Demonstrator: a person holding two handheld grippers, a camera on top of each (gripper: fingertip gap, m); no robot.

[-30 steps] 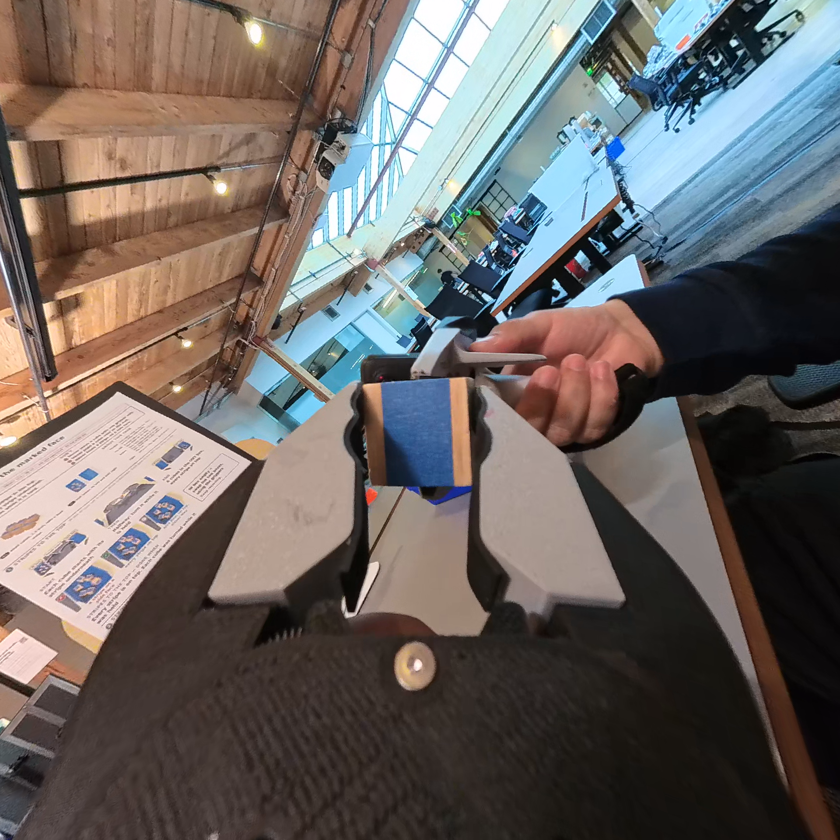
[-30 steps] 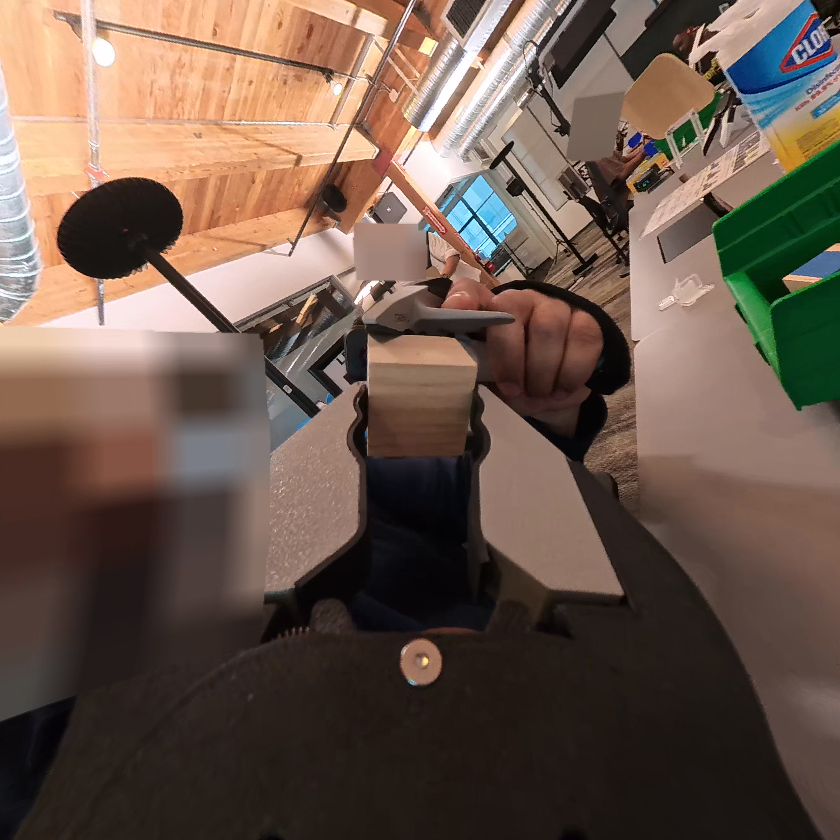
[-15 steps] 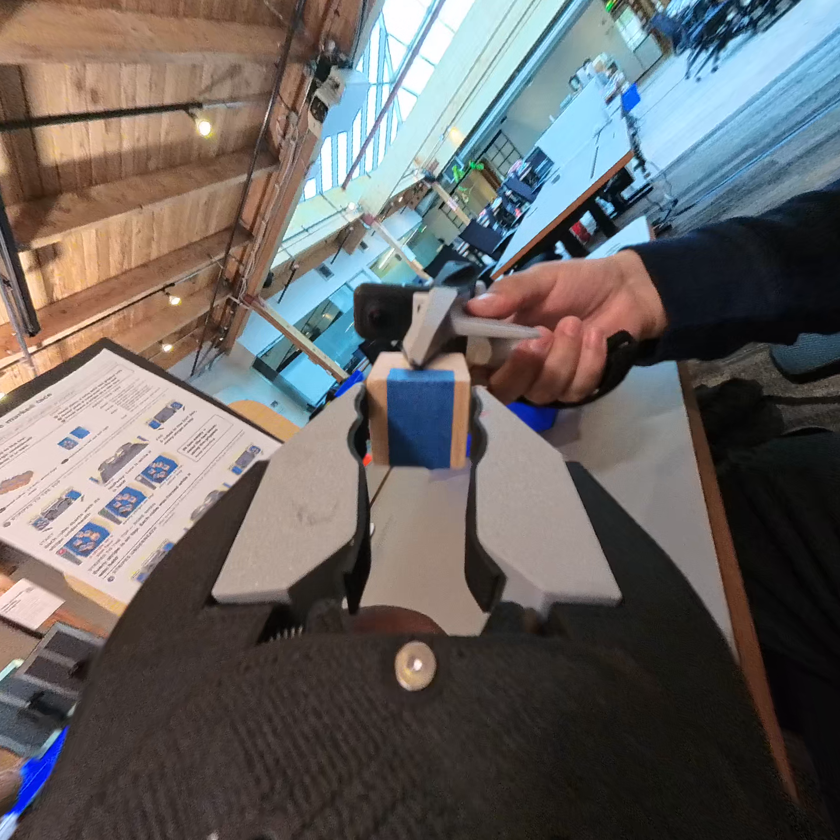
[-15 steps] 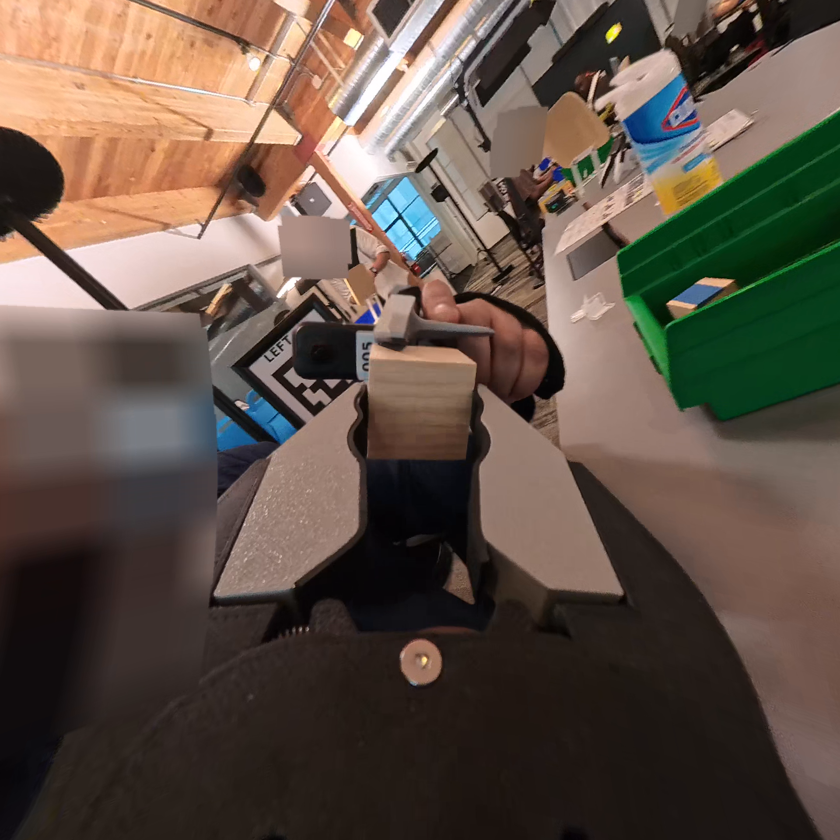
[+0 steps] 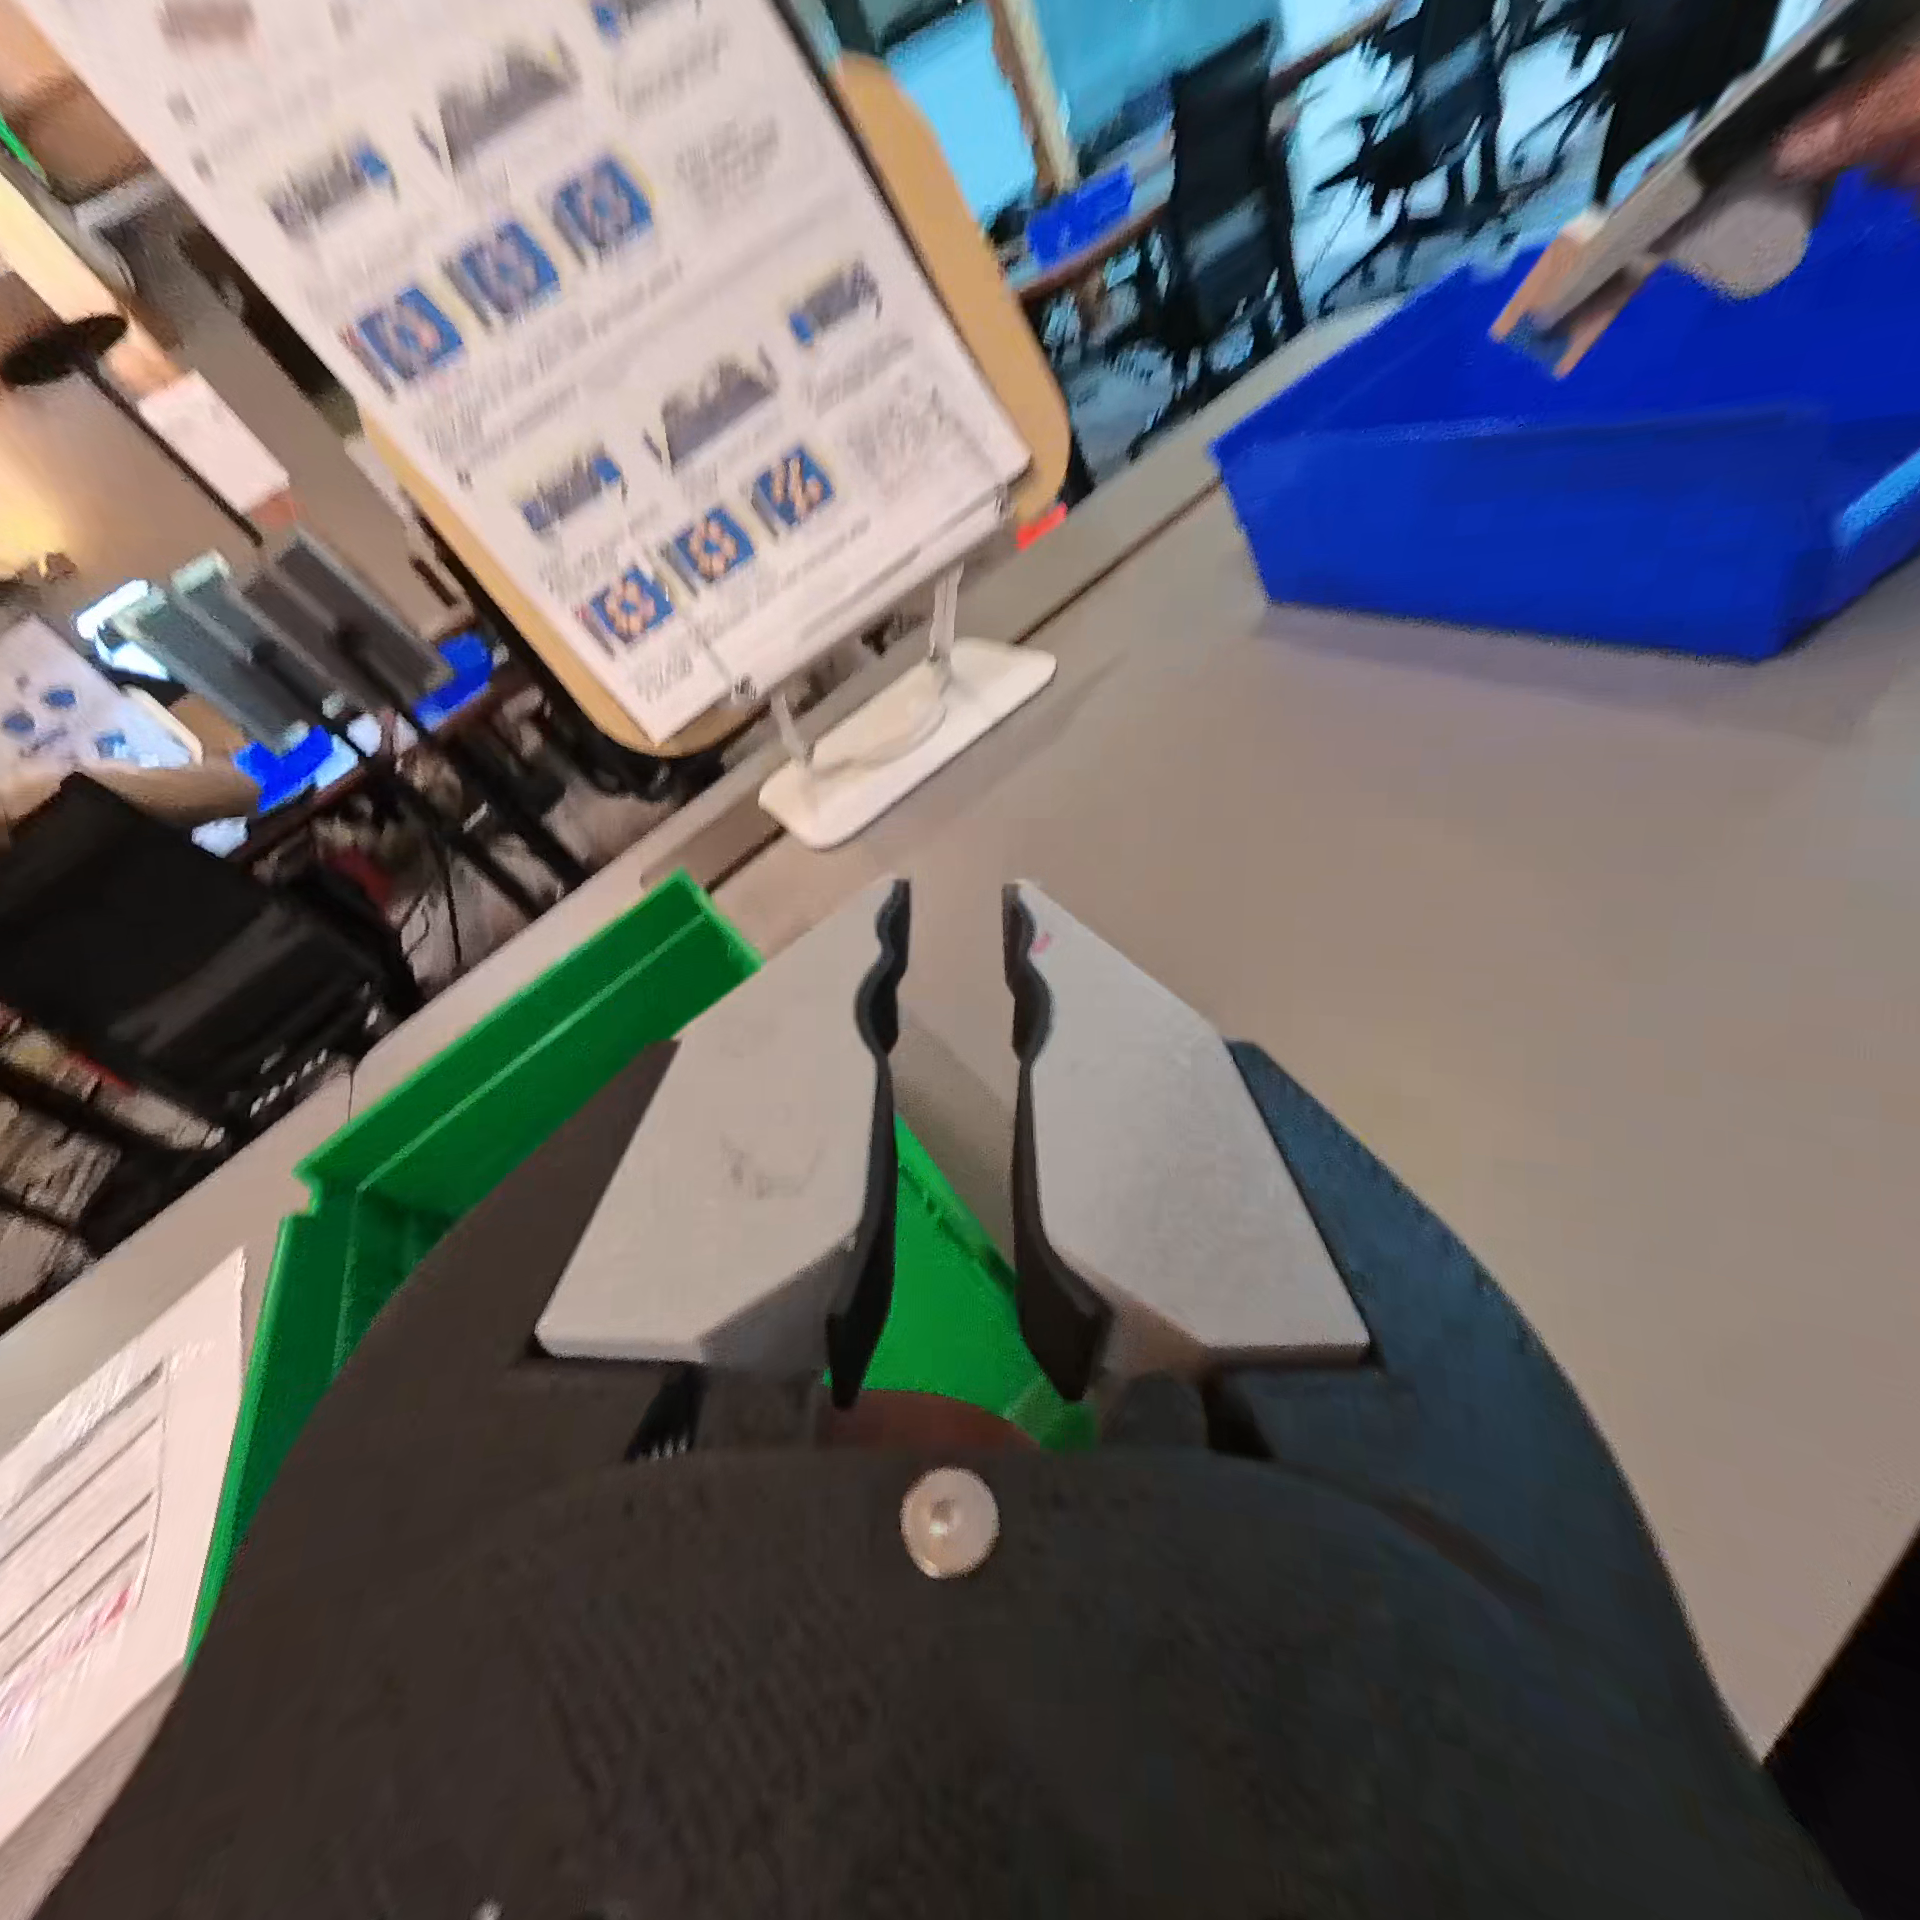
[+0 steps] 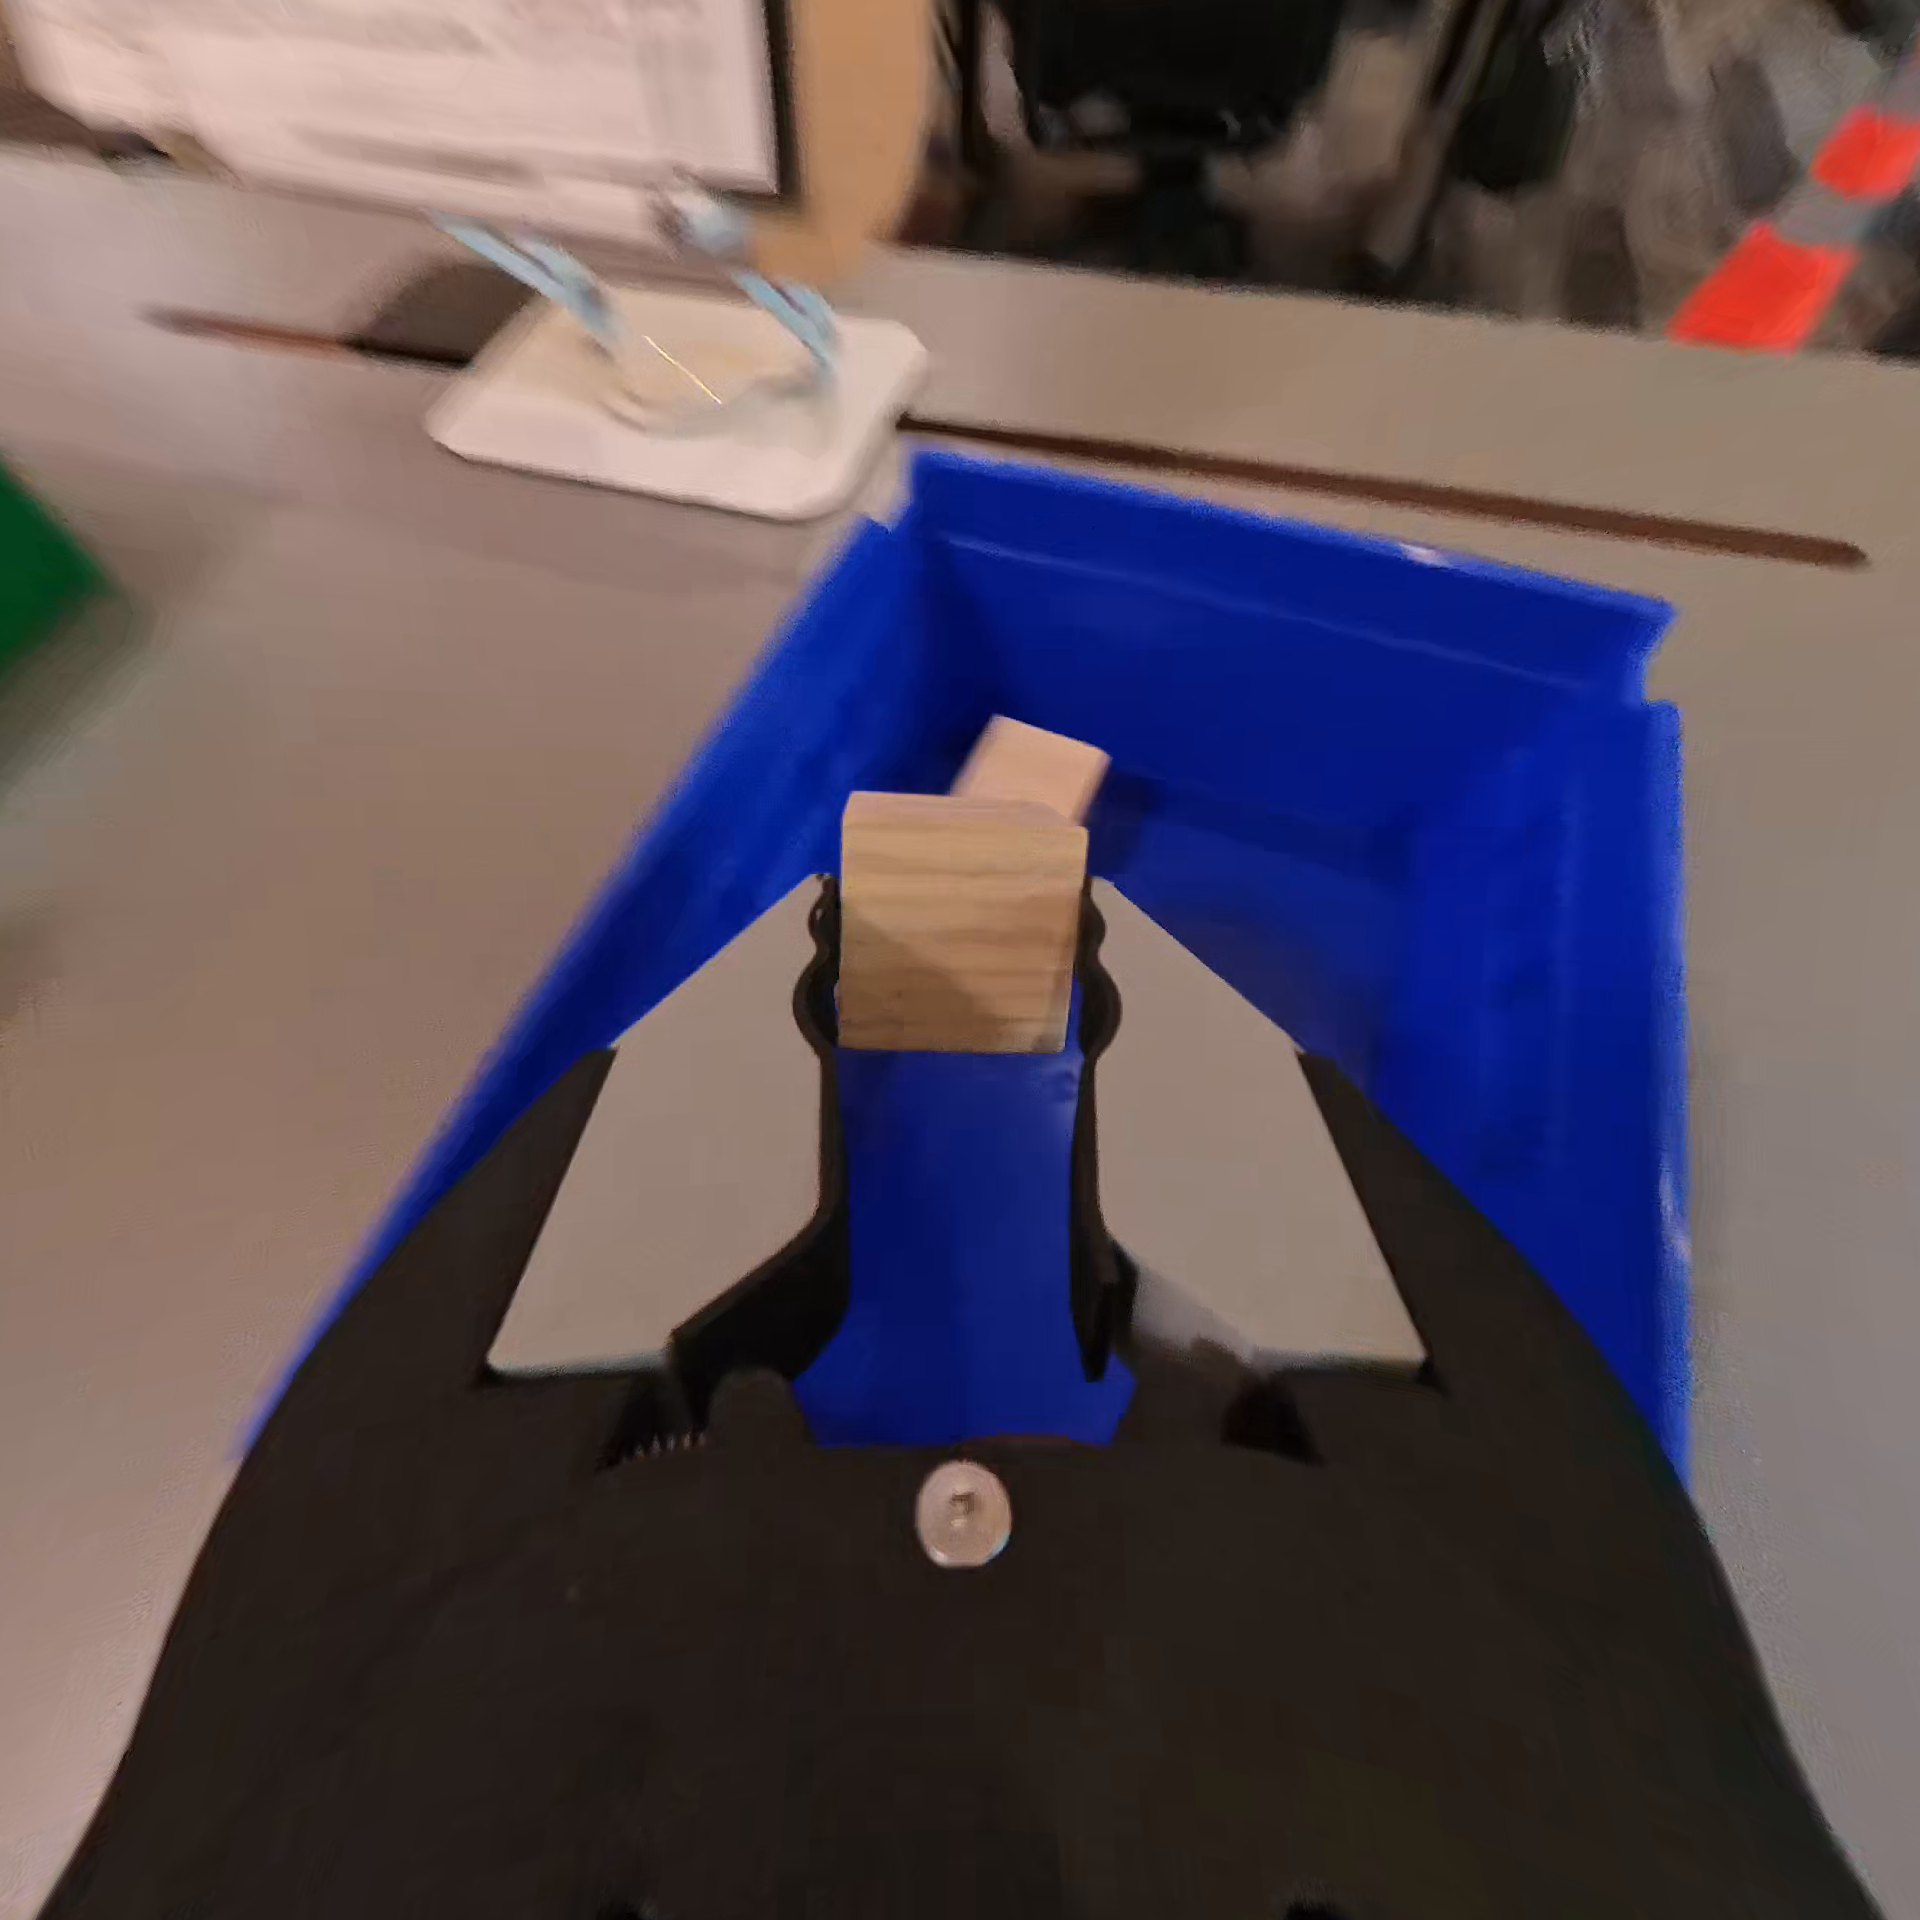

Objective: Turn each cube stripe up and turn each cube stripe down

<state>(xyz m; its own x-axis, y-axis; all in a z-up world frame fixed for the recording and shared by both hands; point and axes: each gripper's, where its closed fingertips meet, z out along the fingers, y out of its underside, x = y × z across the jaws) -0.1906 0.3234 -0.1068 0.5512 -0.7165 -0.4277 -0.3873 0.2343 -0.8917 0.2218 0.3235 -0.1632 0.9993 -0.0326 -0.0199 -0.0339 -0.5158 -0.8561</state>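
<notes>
My right gripper [image 6: 961,935] is clamped on a wooden cube [image 6: 956,925], the block pinched near the fingertips so its plain wood face looks back at me. No stripe shows on the sides I can see, and I'd guess it faces down or away, which would suit a stripe-down drop. Directly under and ahead of the fingers sits the blue bin [image 6: 1299,644], so I'm holding the cube over its open top, ready to lower it in. Just past my fingertips, deeper in the bin, lies a second cube [image 6: 1039,764]; the blur makes it hard to say how it's turned. Beyond the bin's far wall, off to the left, stands the white base of the instruction sheet stand [image 6: 675,405].

My left gripper [image 5: 954,914] is empty, jaws parted a narrow gap, nothing between them. It hovers above the green bin [image 5: 540,1049], which lies below and to its left, probably there to fetch the next cube. Farther ahead stands the instruction sheet [image 5: 623,343], and well off to the right the blue bin again, with my right gripper above it.
</notes>
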